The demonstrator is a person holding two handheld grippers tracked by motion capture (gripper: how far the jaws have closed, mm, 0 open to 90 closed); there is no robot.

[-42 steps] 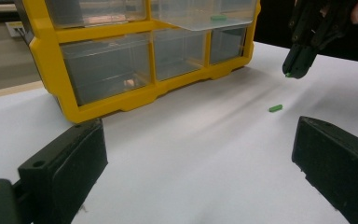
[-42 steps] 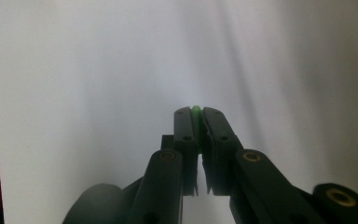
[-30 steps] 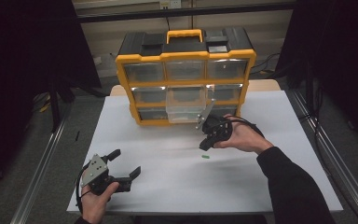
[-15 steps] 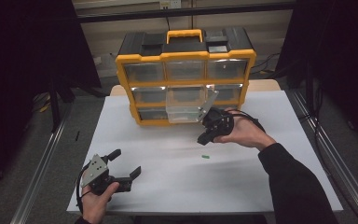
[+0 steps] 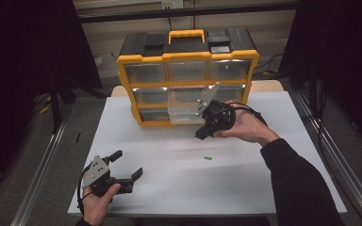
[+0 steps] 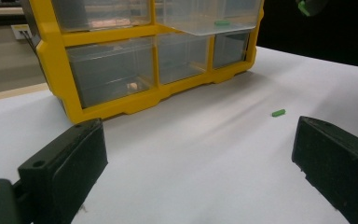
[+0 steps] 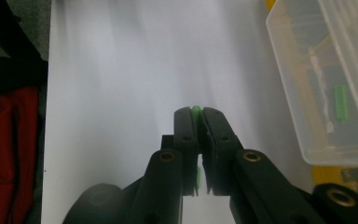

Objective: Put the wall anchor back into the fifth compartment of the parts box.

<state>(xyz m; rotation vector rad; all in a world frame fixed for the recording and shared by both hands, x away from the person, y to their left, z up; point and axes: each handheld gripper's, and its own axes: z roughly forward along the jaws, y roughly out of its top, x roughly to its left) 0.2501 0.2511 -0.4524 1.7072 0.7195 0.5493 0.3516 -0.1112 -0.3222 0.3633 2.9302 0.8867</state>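
So the right claw (image 7: 196,112) is clamped tight on a little green peg (image 7: 196,109), with just the tip poking out past the jaw ends. It hangs a bit above the tabletop (image 5: 245,188), right next to the open clear drawer (image 7: 326,93) that's pulled out of the middle row of the yellow organizer (image 5: 187,84). There's already one green piece (image 7: 340,103) lying inside that drawer, so I'd guess this one is headed there too.

To do it well: I'd carry the peg over the drawer's near rim with some clearance so the jaws don't bump the plastic lip, get the tip well inside the walls, then let go low so it doesn't bounce out. The grip is only on the end of a tiny part, so I'd avoid any quick wrist flicks.

Another green peg (image 5: 208,158) is lying loose on the tabletop, nearer to the person than the organizer. Looks like the next pickup.

The left claw (image 5: 127,165) sits at the near left with its jaws wide apart, holding nothing.
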